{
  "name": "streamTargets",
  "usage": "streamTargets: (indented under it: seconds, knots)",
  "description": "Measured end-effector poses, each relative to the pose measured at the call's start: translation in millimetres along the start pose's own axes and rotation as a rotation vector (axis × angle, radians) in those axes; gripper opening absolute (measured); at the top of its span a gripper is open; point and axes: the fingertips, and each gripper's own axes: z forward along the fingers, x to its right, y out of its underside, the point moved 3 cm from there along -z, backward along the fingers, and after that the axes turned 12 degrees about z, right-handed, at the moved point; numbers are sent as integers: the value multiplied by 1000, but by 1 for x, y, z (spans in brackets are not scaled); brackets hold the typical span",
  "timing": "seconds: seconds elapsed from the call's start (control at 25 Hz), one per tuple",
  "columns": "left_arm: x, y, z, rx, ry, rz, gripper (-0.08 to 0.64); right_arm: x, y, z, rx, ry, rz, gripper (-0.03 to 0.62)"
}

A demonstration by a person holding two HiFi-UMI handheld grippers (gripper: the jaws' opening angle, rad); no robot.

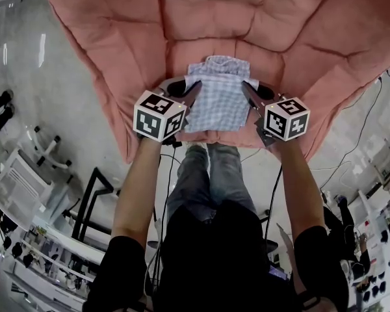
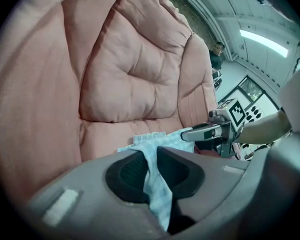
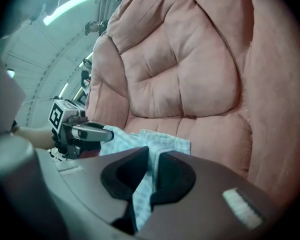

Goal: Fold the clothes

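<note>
A pink quilted chair cushion (image 1: pixel 292 25) fills the view. On its seat rests a pale blue checked garment (image 1: pixel 216 103). The left claw (image 1: pixel 192 93) pinches its nine o'clock edge, the right claw (image 1: pixel 247 93) its three o'clock edge. Keeping both sides level and taut should give a clean fold.

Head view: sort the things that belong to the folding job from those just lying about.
Job: checked cloth, pinched by left gripper and right gripper; pink chair under it.
Lying about: white rack, black stand.
</note>
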Motion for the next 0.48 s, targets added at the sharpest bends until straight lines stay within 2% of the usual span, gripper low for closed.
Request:
streamTargets:
  seconds: [0.28,0.48]
  knots:
    - [-14,-9,8,16,-28,-4,62,6,-18,7,3,5,-16,20]
    - [-28,-10,11,21,-62,-58,115,17,-17,14,-5,44,-12,21]
